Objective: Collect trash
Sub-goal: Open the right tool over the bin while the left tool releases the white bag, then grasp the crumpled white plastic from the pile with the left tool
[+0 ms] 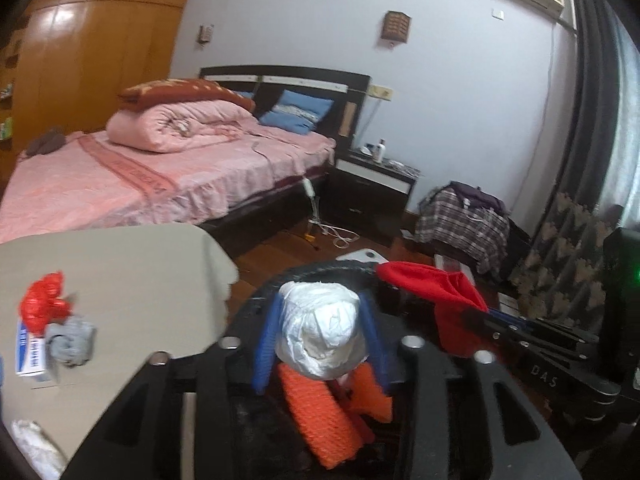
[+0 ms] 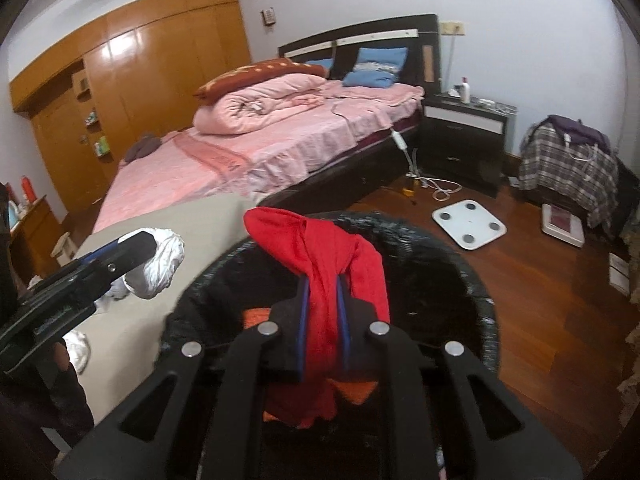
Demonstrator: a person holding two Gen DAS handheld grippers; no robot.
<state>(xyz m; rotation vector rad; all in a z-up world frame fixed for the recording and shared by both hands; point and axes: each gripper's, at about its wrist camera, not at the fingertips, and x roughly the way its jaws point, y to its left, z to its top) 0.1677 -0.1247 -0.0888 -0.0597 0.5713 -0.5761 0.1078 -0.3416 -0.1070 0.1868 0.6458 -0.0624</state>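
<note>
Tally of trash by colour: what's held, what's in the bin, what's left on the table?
White: 3, crumpled wad between the left gripper's fingers, 2 wads at the table's edge
Red: 2, cloth pinched by the right gripper, plastic bag on table
Orange: 1, mesh piece in the black bin
Grey: 1, wad on table
Total: 7

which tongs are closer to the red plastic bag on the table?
Left. The left tongs, with a white wad between them, are right beside the table carrying the red bag; the right tongs, gripping red cloth, sit farther off over the black bin.
</note>
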